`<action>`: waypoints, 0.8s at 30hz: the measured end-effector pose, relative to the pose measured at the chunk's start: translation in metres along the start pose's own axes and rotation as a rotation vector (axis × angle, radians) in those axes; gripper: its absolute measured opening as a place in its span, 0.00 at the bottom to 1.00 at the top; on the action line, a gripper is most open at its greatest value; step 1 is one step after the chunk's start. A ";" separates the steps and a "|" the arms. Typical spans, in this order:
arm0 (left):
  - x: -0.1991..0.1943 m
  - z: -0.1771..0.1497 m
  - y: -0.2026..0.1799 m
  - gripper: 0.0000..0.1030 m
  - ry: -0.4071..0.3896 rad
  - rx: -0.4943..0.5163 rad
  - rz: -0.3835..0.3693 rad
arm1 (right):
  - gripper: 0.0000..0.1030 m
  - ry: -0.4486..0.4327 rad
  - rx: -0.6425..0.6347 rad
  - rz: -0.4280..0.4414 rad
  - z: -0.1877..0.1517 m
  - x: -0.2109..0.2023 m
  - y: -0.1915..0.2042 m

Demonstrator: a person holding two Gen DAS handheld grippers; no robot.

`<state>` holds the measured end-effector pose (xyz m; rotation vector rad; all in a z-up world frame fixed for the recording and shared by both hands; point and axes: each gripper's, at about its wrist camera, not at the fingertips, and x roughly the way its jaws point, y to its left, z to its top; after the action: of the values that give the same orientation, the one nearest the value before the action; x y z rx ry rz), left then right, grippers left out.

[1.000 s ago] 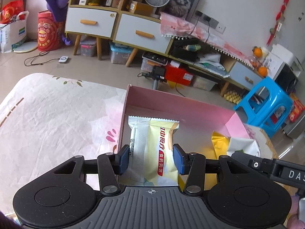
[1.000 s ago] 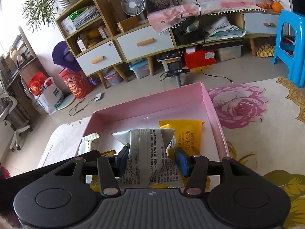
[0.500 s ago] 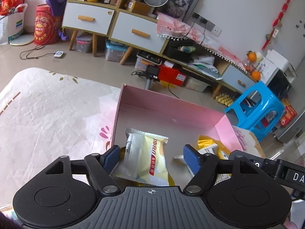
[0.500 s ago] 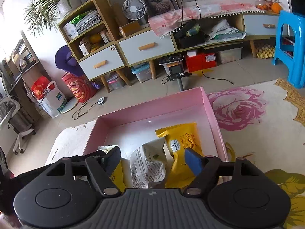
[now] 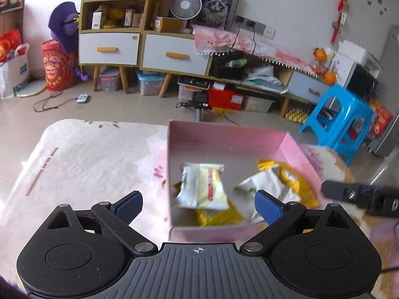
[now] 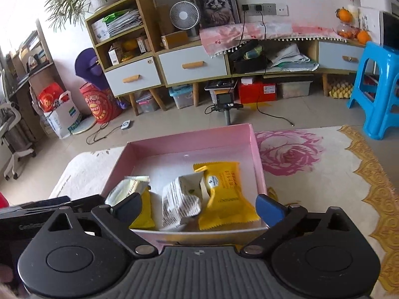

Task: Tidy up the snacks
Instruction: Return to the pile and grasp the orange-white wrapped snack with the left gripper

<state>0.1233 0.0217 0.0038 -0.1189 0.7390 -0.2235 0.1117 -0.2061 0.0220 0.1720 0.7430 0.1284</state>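
left gripper (image 5: 198,205) jaws just spread, empty | right gripper (image 6: 198,206) same | pink box (image 6: 189,140) near wall hidden

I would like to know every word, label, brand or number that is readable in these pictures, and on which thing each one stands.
No text can be read with certainty.
yellow packet: a round logo and print along its side, too small to read.
white packet: fine print, too small to read.
cream packet: red band with characters, blurred.
red drum on the floor: characters, too small to read.
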 end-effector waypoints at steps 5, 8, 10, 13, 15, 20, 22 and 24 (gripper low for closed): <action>-0.018 -0.011 0.005 0.95 0.017 0.038 0.044 | 0.91 -0.005 -0.023 -0.016 -0.007 -0.012 0.000; -0.028 -0.018 0.009 0.96 0.032 0.049 0.059 | 0.93 -0.001 -0.049 -0.023 -0.013 -0.018 0.002; -0.036 -0.024 0.012 0.96 0.057 0.066 0.065 | 0.93 0.005 -0.072 -0.034 -0.016 -0.023 0.005; -0.049 -0.032 0.019 0.96 0.071 0.113 0.062 | 0.93 0.017 -0.104 -0.037 -0.023 -0.028 0.008; -0.057 -0.039 0.024 0.96 0.072 0.144 0.073 | 0.93 0.028 -0.126 -0.020 -0.029 -0.031 0.009; -0.070 -0.058 0.039 0.96 0.107 0.164 0.081 | 0.93 0.062 -0.171 0.009 -0.043 -0.033 0.016; -0.075 -0.065 0.044 0.96 0.119 0.161 0.088 | 0.93 0.080 -0.194 0.010 -0.049 -0.032 0.020; -0.079 -0.071 0.048 0.96 0.128 0.163 0.088 | 0.93 0.092 -0.217 0.008 -0.055 -0.031 0.025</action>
<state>0.0264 0.0854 -0.0052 0.0839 0.8485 -0.2079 0.0506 -0.1806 0.0075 -0.0381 0.8141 0.2248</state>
